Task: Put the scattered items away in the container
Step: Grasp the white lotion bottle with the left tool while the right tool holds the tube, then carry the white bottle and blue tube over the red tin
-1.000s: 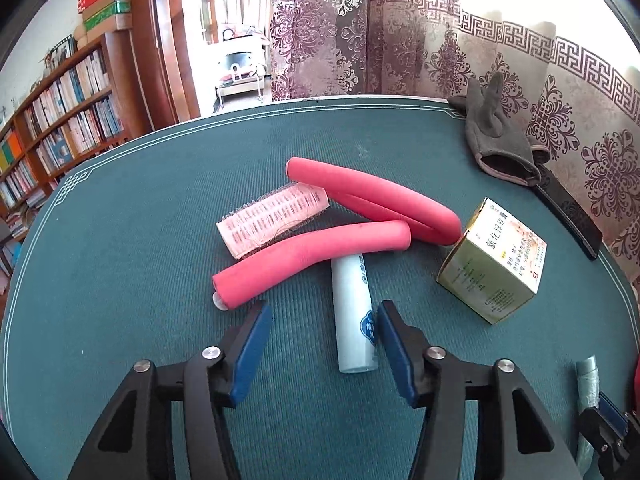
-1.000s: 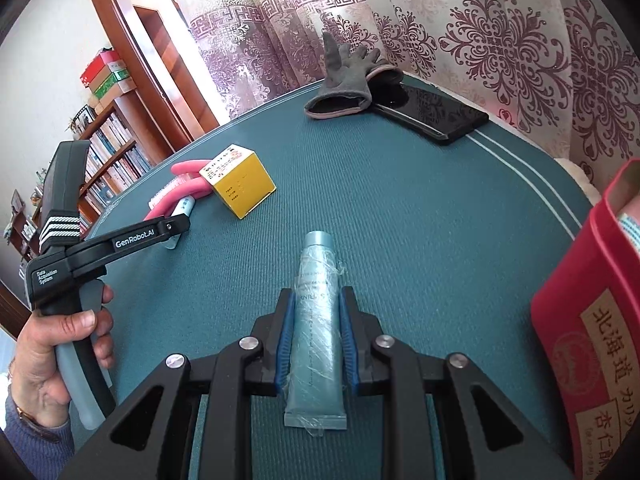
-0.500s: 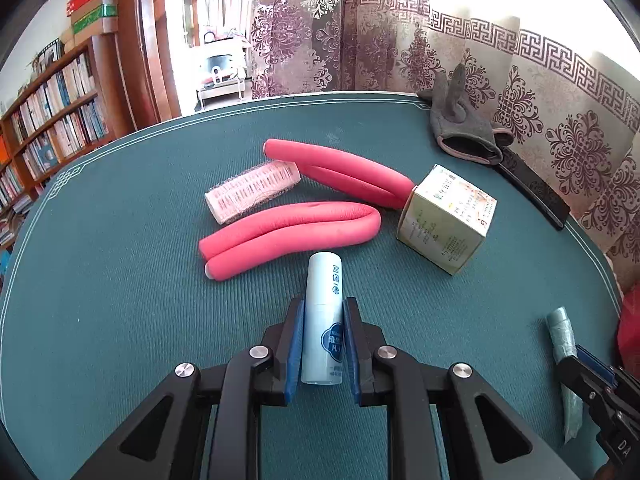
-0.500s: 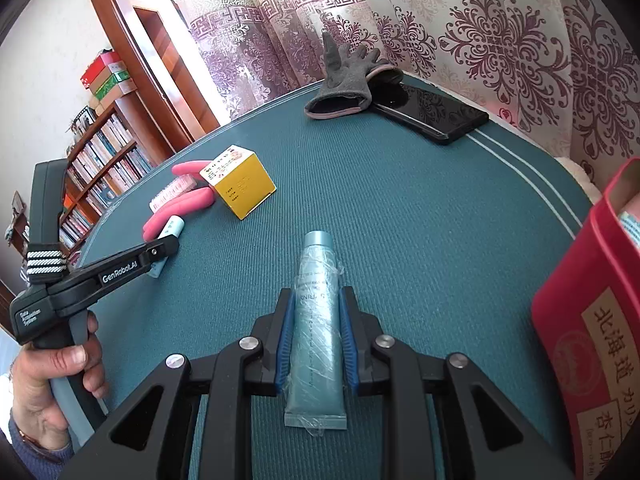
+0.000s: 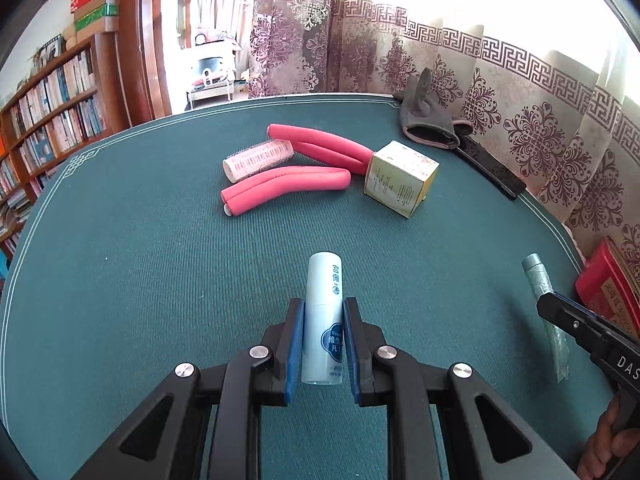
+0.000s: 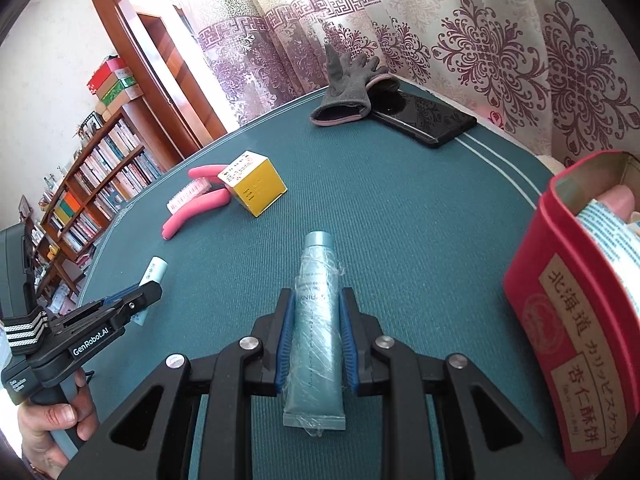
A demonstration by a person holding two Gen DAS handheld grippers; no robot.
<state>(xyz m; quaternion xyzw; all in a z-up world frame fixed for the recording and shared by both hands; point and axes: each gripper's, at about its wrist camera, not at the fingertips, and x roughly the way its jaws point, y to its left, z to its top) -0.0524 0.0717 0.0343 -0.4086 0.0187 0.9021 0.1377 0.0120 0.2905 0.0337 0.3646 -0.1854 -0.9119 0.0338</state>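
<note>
On the green table [image 5: 120,280], pink foam rollers [image 5: 288,184] lie beside a yellow box [image 5: 400,178]. The left claw [image 5: 322,344] is clamped on a white bottle [image 5: 323,320]; the right claw [image 6: 316,344] grips a teal tube [image 6: 316,320]. Far right stands a red tin [image 6: 568,320], holding a printed packet and something pink.

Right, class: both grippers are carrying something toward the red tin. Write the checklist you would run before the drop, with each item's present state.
1. Left gripper shut on the white bottle: ok.
2. Right gripper shut on the teal tube: ok.
3. Red tin open at the top: ok.
4. Room left inside the tin, which already holds items: cannot tell.
5. Path from tube to tin free of objects: ok.
6. Table fully tidied: not ok; pink foam rollers and yellow box remain.
</note>
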